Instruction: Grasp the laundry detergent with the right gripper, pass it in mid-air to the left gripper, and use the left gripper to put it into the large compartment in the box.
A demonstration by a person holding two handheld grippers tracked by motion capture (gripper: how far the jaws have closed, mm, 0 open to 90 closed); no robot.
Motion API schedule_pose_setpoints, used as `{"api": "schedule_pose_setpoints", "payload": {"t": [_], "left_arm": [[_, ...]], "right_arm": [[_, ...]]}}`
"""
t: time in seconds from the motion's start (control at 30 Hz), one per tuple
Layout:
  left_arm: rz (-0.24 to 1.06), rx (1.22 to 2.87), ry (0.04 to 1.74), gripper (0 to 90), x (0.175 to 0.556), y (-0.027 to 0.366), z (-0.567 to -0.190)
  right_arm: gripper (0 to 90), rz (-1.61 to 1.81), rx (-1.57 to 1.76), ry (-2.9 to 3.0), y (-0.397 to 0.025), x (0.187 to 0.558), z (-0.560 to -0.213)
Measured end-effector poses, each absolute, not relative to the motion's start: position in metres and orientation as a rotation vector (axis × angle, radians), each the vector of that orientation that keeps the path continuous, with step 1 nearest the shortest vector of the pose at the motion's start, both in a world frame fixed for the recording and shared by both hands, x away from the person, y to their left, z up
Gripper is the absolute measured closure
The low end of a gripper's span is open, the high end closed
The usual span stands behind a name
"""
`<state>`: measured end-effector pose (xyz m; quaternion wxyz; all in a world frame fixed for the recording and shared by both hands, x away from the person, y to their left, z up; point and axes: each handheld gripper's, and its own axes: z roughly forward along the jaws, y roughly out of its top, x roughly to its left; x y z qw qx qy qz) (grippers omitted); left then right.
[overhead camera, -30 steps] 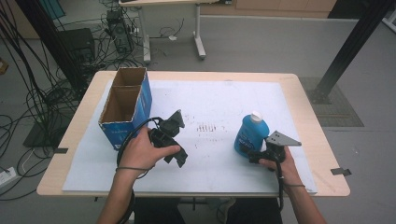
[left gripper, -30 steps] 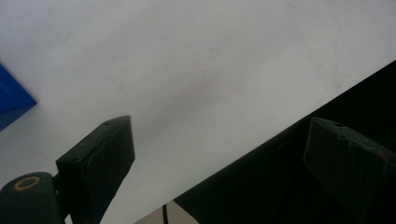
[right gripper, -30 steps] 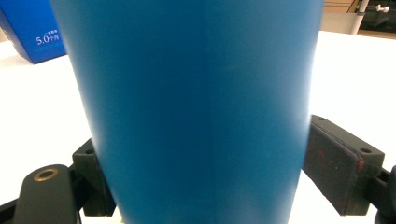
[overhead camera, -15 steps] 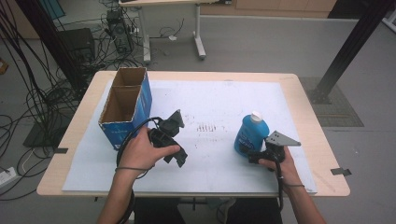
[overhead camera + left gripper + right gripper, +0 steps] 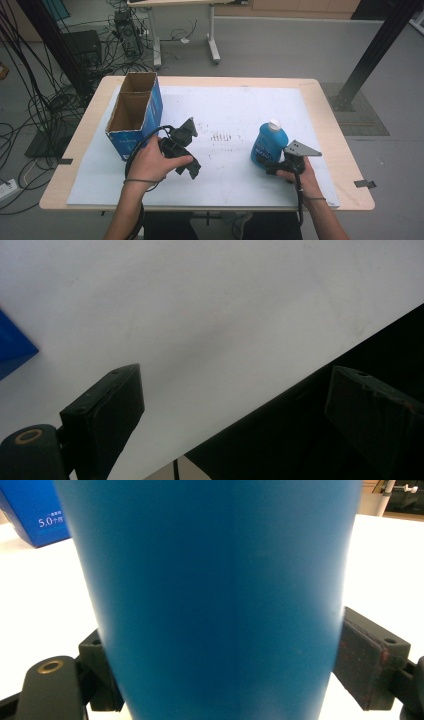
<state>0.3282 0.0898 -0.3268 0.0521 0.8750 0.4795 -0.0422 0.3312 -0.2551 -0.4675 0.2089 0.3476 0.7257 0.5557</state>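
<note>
A blue bottle (image 5: 266,144) with a white cap stands upright on the white sheet at the right of the table. My right gripper (image 5: 274,166) is at its base from the near side. In the right gripper view the bottle (image 5: 210,570) sits between the two jaws, and the right pad (image 5: 367,662) presses against its side, so the right gripper (image 5: 230,665) is shut on it. My left gripper (image 5: 192,171) is held in a hand left of centre, low over the sheet. In the left gripper view, the left gripper (image 5: 235,410) stands open with nothing between its jaws.
An open blue cardboard box (image 5: 134,114) stands at the left rear of the sheet, and shows again as a box corner (image 5: 12,347) and as a box (image 5: 30,515). The wooden table (image 5: 330,115) rims the white sheet. Cables and table legs lie on the floor behind.
</note>
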Motion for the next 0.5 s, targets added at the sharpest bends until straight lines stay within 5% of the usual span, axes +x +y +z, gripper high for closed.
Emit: {"api": "schedule_pose_setpoints", "payload": {"t": [0.5], "left_arm": [[-0.13, 2.658, 1.46, 9.1, 0.3275, 0.0887, -0.3268]], "right_arm": [[27.2, 1.564, 0.95, 2.031, -0.2526, 0.3321, -0.4684]]}}
